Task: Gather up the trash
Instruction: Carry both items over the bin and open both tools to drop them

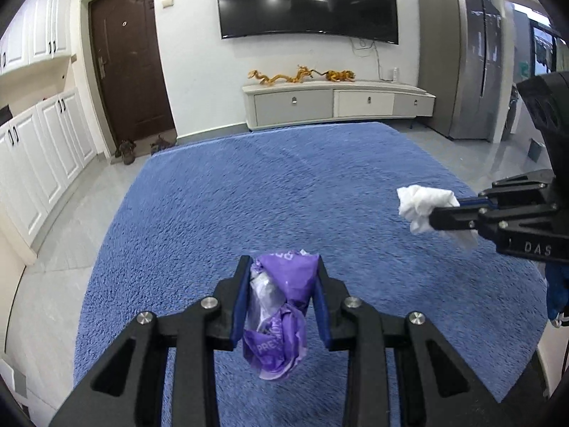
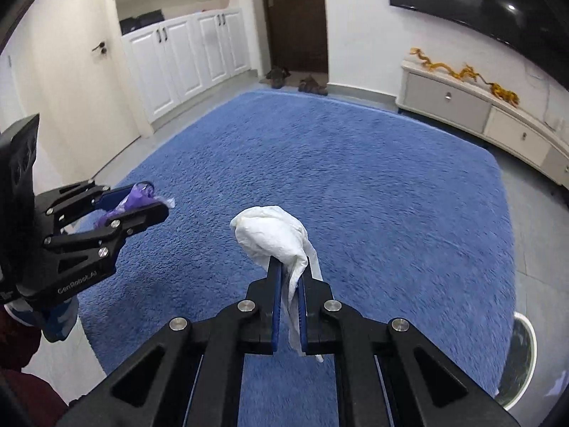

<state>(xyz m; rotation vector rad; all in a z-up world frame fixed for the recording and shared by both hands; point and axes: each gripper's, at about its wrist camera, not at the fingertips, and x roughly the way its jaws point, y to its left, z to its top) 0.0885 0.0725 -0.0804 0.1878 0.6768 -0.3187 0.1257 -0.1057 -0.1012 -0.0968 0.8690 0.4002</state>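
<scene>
My left gripper is shut on a crumpled purple plastic wrapper and holds it above the blue carpet. It also shows at the left of the right wrist view, with the purple wrapper between its fingers. My right gripper is shut on a crumpled white tissue, held above the carpet. In the left wrist view the right gripper comes in from the right with the tissue at its tips.
A round white bin stands at the carpet's lower right edge. A low TV cabinet stands against the far wall under a TV. White cupboards line the left wall. Shoes lie by the brown door. A grey fridge stands at the right.
</scene>
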